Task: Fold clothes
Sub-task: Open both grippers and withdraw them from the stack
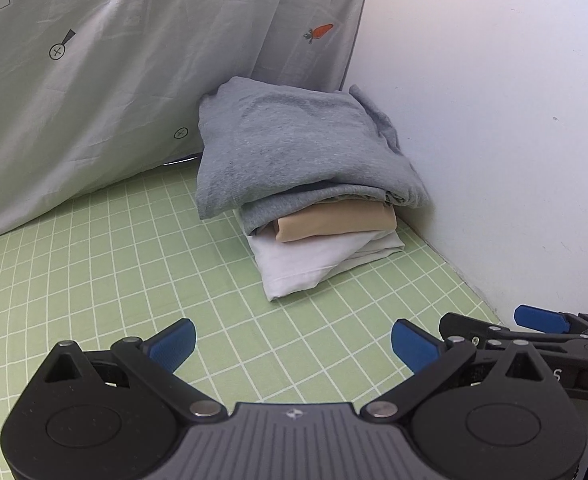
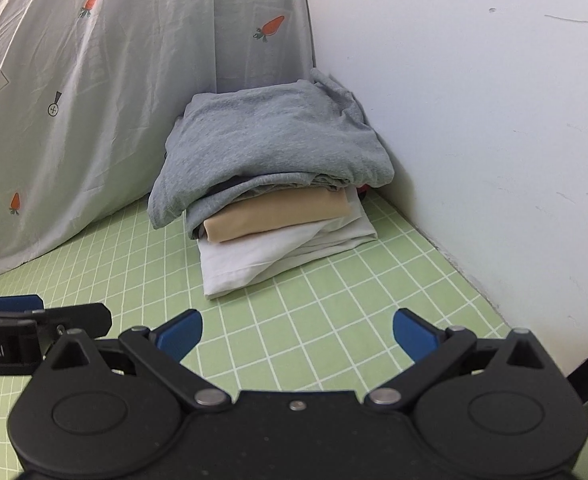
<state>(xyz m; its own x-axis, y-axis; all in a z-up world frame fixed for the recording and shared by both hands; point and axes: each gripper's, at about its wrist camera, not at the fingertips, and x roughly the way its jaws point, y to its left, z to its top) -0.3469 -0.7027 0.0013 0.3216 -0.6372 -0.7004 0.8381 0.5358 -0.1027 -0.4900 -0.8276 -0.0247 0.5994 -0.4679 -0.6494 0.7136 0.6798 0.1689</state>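
Ahead of both claws, left [image 1: 294, 344] and right [image 2: 297, 334], spread wide, empty: clothes stack [image 1: 301, 184].

Both claws spread wide, side by side, holding nothing.

The left claw [image 1: 294, 340] sits low with its blue fingertips [image 1: 174, 344] far apart and nothing between them. The right claw [image 2: 297, 334] is posed the same way, its blue fingertips [image 2: 413, 332] splayed wide around an empty gap. The two are level and close together: the right claw's blue tip pokes into the left wrist view at the right edge, and the left claw's dark linkage shows at the left edge of the right wrist view. No hand or sleeve is visible behind either one.
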